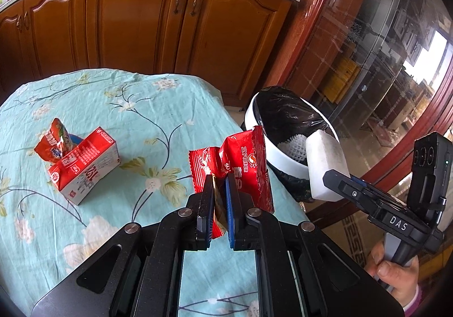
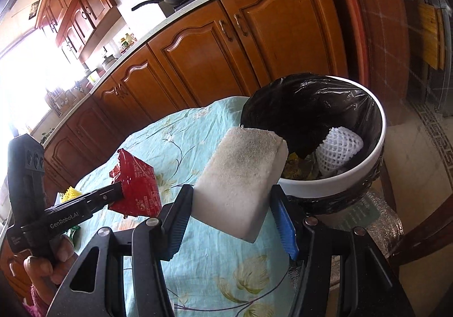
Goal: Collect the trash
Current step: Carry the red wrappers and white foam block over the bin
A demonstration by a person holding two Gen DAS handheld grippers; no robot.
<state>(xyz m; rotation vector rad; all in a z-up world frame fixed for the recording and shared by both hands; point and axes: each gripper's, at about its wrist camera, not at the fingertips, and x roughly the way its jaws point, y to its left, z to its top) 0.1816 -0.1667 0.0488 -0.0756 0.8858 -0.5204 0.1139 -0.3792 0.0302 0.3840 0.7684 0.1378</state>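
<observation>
Left tool (image 1: 218, 183) was clamped on a red wrapper (image 1: 245, 166) above the desk (image 1: 119, 96) | right tool (image 2: 230, 203) gripped a white foam block (image 2: 240, 172) beside the bin (image 2: 379, 124) | best to carry each fully over the rim before releasing | carton (image 1: 85, 164) lay on desk.

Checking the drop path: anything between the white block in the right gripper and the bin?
Nothing visible. The white block, clamped in the right gripper, sits just short of the bin rim; the bin mouth is open, holding only a foam net and scraps.
</observation>
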